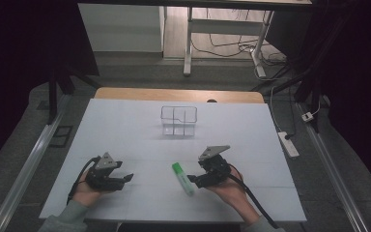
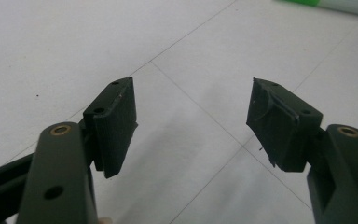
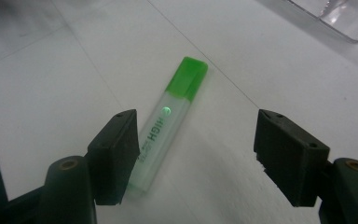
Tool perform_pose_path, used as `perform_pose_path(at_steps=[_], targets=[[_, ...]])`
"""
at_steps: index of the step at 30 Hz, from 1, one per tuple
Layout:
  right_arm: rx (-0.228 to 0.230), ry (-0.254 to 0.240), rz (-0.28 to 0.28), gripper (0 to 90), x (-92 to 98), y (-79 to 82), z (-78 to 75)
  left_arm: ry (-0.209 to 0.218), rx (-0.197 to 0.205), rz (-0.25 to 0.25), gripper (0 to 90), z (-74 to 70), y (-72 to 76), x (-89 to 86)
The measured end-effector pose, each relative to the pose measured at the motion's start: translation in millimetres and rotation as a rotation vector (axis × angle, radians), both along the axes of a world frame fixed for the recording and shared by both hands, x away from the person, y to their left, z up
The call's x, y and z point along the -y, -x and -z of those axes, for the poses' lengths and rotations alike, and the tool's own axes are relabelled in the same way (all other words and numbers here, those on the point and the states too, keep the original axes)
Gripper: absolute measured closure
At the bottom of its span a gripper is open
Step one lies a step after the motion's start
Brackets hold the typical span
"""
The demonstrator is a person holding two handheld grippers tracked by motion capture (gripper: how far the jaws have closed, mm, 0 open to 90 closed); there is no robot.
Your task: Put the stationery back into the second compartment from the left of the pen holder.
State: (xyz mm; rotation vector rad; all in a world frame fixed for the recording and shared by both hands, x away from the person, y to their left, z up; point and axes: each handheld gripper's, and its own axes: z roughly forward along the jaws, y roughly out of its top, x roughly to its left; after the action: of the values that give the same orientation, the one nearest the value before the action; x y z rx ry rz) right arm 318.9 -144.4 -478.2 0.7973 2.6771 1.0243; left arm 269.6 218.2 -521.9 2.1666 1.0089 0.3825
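**Two open grippers, one highlighter to pick up**

The highlighter (image 1: 182,178) lies flat on the table (image 1: 125,125), nearer the person than the clear organizer (image 1: 178,121). The right gripper (image 1: 194,181), jaws apart and empty, sits just beside it and should straddle the barrel squarely before closing. The left gripper (image 1: 128,178) waits farther left of the highlighter, jaws apart.

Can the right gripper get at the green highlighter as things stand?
Probably yes. The right gripper is open, right beside the highlighter, which lies flat on the white table with nothing around it. It sits off-centre by one jaw, so some realigning looks needed.
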Motion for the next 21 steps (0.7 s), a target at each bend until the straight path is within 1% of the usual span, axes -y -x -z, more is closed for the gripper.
perform_pose_path(at_steps=[3, 4, 6, 8, 12, 15, 20, 21], targets=[[-0.009, 0.006, -0.009, 30.5, -11.6, -2.6, 1.7, 0.008, 0.002, -0.007, 32.6, -0.4, 0.2, -1.1], [-0.002, 0.022, -0.012, 30.5, -17.3, -3.8, 2.9, 0.010, 0.002, -0.007, 32.6, -0.4, 0.1, -1.4], [-0.016, 0.029, -0.021, 30.5, -25.3, -6.3, 5.2, 0.006, 0.001, -0.005, 32.6, -0.1, -0.2, -1.7], [-0.017, 0.042, -0.024, 30.5, -31.9, -8.6, 8.0, 0.004, 0.000, -0.002, 32.3, 0.3, -0.4, -1.7], [-0.024, 0.057, -0.013, 30.3, -39.6, -13.2, 12.1, -0.003, 0.005, 0.004, 32.3, 0.3, -0.4, -1.4], [-0.034, 0.056, -0.010, 30.3, -44.8, -16.2, 16.0, -0.005, 0.003, 0.002, 32.3, 0.6, -0.6, -2.1], [-0.053, 0.081, -0.010, 30.8, -53.4, -21.4, 26.2, -0.002, 0.003, -0.005, 32.2, 1.0, -0.8, -3.6], [-0.048, 0.094, -0.006, 31.3, -55.1, -21.9, 27.4, -0.005, 0.003, -0.006, 32.2, 1.2, -0.8, -3.6]])
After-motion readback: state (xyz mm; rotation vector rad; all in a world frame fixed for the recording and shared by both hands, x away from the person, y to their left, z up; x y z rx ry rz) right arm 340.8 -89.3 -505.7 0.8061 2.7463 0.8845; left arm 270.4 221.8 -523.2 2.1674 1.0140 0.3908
